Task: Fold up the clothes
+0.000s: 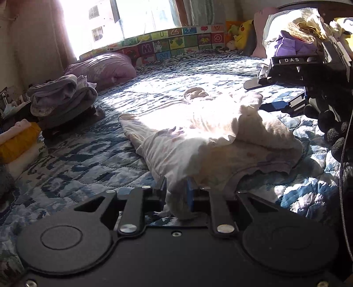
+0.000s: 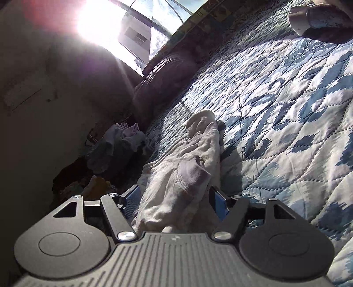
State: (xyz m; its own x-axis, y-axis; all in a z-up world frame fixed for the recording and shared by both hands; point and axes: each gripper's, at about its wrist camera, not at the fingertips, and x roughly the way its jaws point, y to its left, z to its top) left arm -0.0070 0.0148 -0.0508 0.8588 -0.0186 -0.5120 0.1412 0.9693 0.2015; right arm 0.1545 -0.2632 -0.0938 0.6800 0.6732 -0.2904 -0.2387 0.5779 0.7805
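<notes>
A crumpled white cotton garment with faint pastel print and a lilac-trimmed hem (image 1: pixel 198 132) lies in the middle of a blue-and-white quilted bedspread (image 1: pixel 83 154), partly bleached by sunlight from the window (image 1: pixel 132 17) behind it.

The left gripper (image 1: pixel 177 196) sits at the near edge of the garment. Its two blue-padded fingers are drawn close together with a bunched fold of the white cloth pinched between them; the rest of the garment spreads away from the fingers toward the far side of the bed.

In the left wrist view, the right gripper (image 1: pixel 273 92) appears at the far right end of the garment, just beside a raised lobe of cloth, with a black-gloved hand (image 1: pixel 331 123) behind it. In the right wrist view, that gripper (image 2: pixel 175 198) has its blue-padded fingers spread wide, one on each side of a rumpled ridge of the same garment (image 2: pixel 189 167). The cloth runs between them and onward along the bed; whether the pads touch it cannot be told.

To the left, at the bed's edge, rests a stack of folded grey and lavender clothes (image 1: pixel 61 99), with a folded mustard-yellow piece (image 1: pixel 19 141) nearer. A lilac pillow (image 1: pixel 103 66) lies by a colourful alphabet foam mat (image 1: pixel 172 42) propped beneath the window.
</notes>
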